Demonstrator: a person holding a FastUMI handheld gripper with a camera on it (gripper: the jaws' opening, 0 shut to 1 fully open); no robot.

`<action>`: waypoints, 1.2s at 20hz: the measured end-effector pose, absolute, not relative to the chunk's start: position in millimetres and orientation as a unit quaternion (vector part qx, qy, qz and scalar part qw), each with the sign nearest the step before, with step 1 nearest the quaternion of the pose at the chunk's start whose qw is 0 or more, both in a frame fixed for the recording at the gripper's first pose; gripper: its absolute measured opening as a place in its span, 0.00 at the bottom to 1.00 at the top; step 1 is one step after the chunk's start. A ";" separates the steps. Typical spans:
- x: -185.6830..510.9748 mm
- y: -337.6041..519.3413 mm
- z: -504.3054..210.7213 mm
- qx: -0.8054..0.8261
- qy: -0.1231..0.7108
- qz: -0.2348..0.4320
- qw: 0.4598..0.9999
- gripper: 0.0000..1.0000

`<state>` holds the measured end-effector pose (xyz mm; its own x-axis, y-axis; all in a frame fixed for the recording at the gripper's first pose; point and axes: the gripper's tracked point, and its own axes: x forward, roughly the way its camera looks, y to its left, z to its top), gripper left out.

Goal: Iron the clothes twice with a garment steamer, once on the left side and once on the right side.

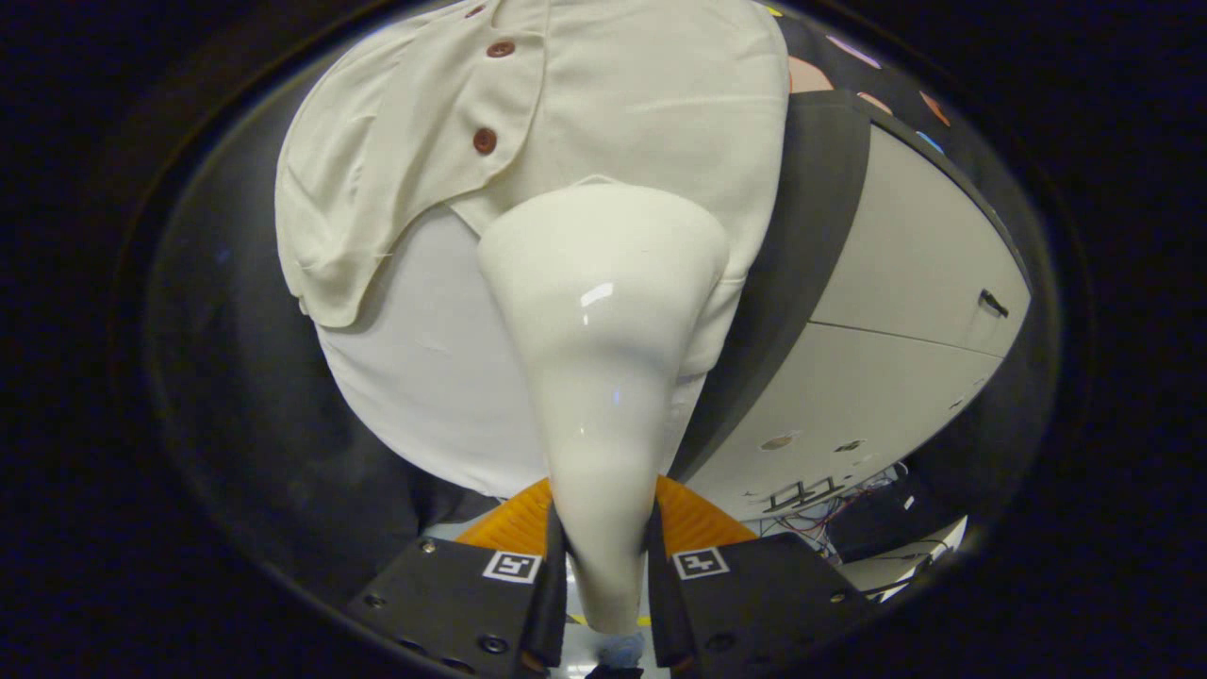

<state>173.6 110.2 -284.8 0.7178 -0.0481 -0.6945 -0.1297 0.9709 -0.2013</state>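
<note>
The garment steamer (603, 377) is a glossy cream-white body, slim at its near end and flaring to a broad rounded head at its far end. Its slim handle sits between the two fingers of the gripper (604, 575), and both fingers (550, 585) press against its sides, so the gripper is closed narrow on the steamer and holds it. The steamer reaches straight out ahead of the fingers, and its wide head lies over the lower front of the clothes; whether the head touches the fabric cannot be told.

The clothes are a cream shirt (651, 104) hanging just beyond the steamer head. Its button placket runs to the left of the head, with two reddish-brown buttons (485, 140) showing one above the other. Left of the buttons the shirt's hem curls outward in a loose, wrinkled flap. Behind and below that flap is a plain white panel (415, 377), which the shirt hangs in front of.

To the right of the shirt a dark band runs down beside it, and farther right stands a light grey cabinet (896, 311) with a seam across its face and a small dark handle (992, 303). Near the cabinet's foot lies a tangle of cables (830, 509).
</note>
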 end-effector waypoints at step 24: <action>-20.5 114.7 -34.3 -0.027 0.106 0.026 0.994 0.36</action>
